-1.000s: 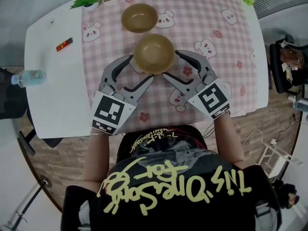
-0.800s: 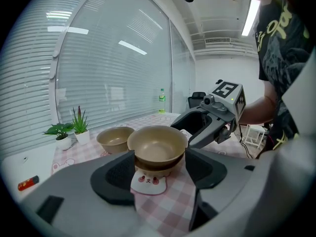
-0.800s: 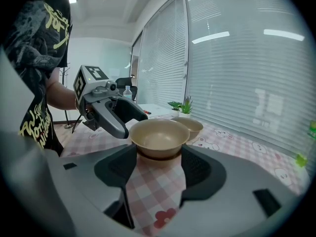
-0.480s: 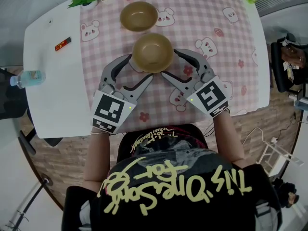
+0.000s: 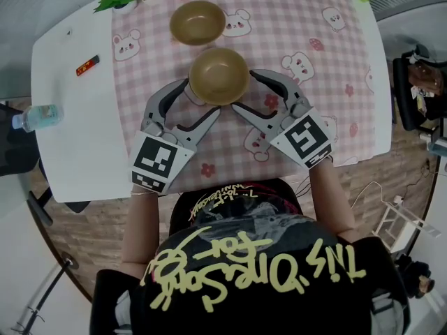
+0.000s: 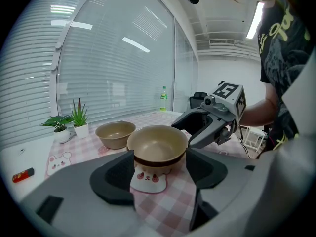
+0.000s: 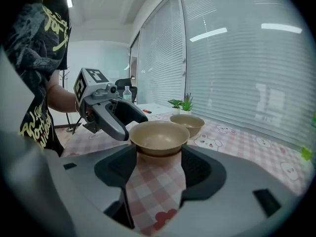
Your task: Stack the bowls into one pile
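Centrally on the desk (image 5: 77, 138), over its pink checked cloth (image 5: 328, 61), the near bowl (image 5: 219, 75) sits between the left claw (image 5: 202, 98) and right claw (image 5: 246, 91). Both claws are spread wide, tips beside its rim. The far bowl (image 5: 198, 21) sits just beyond, toward the desk's far edge.

Very little has changed. In the head view everything has slid a tiny bit to the left. The near bowl (image 5: 219, 75), the far bowl (image 5: 198, 22), the water bottle (image 5: 35, 116) and the small red thing (image 5: 86, 65) on the tabletop (image 5: 77, 152) all slid together. My left tongs (image 5: 202, 98) and right tongs (image 5: 244, 91) slid with them, so it looks like my head camera turned. Half a second ago a little green light showed by each marker cube. Both lights are gone now.
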Demonstrator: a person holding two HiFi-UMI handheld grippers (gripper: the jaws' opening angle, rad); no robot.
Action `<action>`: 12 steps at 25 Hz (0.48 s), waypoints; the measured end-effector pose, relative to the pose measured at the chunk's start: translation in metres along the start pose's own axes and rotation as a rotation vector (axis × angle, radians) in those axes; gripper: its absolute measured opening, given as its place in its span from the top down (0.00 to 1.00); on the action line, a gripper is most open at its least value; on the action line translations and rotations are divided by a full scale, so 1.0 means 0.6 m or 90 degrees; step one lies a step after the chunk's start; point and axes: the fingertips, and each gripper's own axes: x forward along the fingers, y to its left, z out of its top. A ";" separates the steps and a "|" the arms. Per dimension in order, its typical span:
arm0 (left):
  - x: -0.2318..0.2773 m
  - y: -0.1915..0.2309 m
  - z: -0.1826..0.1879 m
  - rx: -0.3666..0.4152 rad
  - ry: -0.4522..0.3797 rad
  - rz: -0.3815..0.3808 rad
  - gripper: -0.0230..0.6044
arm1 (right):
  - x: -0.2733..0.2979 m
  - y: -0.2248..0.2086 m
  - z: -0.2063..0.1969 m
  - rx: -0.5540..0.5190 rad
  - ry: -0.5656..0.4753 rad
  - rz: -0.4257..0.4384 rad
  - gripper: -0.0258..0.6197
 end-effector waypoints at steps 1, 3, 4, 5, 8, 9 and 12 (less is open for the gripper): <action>0.000 0.000 -0.001 -0.001 0.001 0.000 0.44 | 0.000 0.000 0.000 0.001 0.000 0.002 0.54; -0.001 0.000 -0.002 -0.004 0.002 0.001 0.44 | 0.000 0.001 0.000 0.002 0.004 0.004 0.54; 0.000 0.000 -0.003 -0.005 0.002 0.001 0.44 | 0.000 0.002 0.001 0.000 0.007 0.004 0.54; 0.000 0.000 -0.003 -0.006 0.003 0.001 0.44 | 0.000 0.002 0.001 -0.001 0.009 0.003 0.54; 0.000 0.001 -0.005 -0.006 0.004 0.002 0.44 | 0.001 0.002 0.000 -0.002 0.005 0.005 0.54; 0.000 0.001 -0.006 -0.006 0.004 0.002 0.44 | 0.001 0.002 -0.001 0.000 0.005 0.006 0.54; 0.000 0.001 -0.007 -0.007 0.004 0.002 0.44 | 0.001 0.003 -0.002 0.001 0.007 0.009 0.54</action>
